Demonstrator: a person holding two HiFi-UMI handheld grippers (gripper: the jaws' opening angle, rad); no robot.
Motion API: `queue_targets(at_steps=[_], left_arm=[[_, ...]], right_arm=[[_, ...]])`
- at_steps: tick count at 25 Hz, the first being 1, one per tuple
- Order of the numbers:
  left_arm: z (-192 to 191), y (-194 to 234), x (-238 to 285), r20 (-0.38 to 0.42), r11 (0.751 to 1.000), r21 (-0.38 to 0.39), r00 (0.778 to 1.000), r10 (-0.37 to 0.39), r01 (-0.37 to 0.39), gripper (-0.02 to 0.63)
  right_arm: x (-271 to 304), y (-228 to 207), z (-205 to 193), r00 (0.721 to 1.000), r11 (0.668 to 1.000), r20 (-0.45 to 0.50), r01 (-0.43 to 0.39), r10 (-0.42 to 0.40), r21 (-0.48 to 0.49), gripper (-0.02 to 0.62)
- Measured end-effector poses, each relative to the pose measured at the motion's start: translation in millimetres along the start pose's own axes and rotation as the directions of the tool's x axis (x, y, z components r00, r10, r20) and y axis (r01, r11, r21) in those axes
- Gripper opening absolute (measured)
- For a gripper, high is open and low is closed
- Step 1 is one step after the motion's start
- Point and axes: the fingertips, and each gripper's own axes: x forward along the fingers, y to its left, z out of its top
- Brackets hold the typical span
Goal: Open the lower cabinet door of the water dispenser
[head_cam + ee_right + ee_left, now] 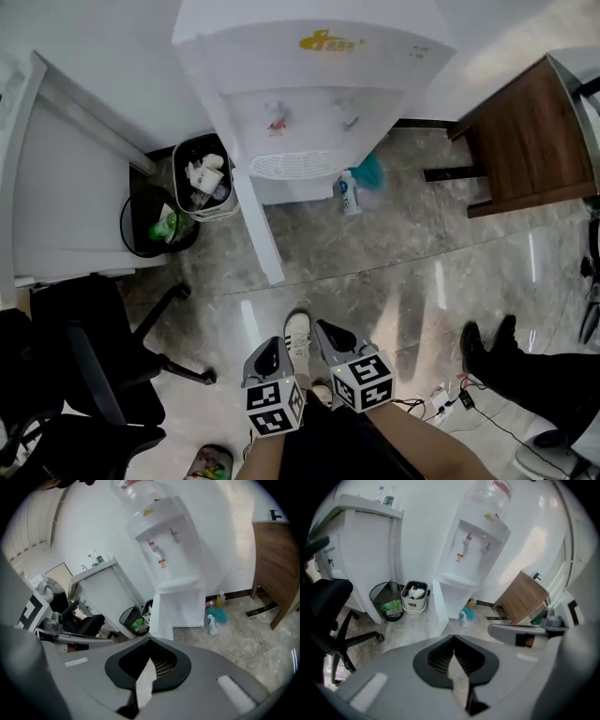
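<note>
The white water dispenser [309, 84] stands against the wall at the top of the head view. Its lower cabinet door [261, 234] stands swung open, edge-on, towards me. The dispenser [473, 550] and the open door [437, 604] are also in the left gripper view, and the dispenser [168, 541] with its door [161, 611] in the right gripper view. Both grippers are well back from the dispenser, close to my body. My left gripper [269, 349] and right gripper [330, 330] sit side by side, each shut with nothing between its jaws.
A white waste bin [208, 178] and a black bin [155, 223] stand left of the door. A spray bottle [347, 192] lies by the dispenser's base. There is a wooden cabinet [525, 141] at the right, an office chair [94, 366] at the left, and another person's shoes [487, 347] and cables [450, 398] at the lower right.
</note>
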Motion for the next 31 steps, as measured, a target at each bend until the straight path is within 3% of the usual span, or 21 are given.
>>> queue_targets(at_steps=[4,8,31], left_arm=[[0,-29,-46,-0.020,0.998,0.054,1.000,-0.017,0.018,0.006],[-9,-38,-57,-0.036,0.998,0.051,0.999,-0.023,0.025,0.006],[-11,-27,-52,-0.049,0.997,0.074,0.998,-0.027,0.031,0.006]], right_arm=[[-50,16,12,1.000,1.000,0.005,0.013,-0.014,0.015,-0.006],[-66,19,15,1.000,1.000,0.004,0.012,-0.012,0.005,-0.006],[-58,24,-4,0.999,1.000,-0.031,0.024,-0.024,0.005,-0.006]])
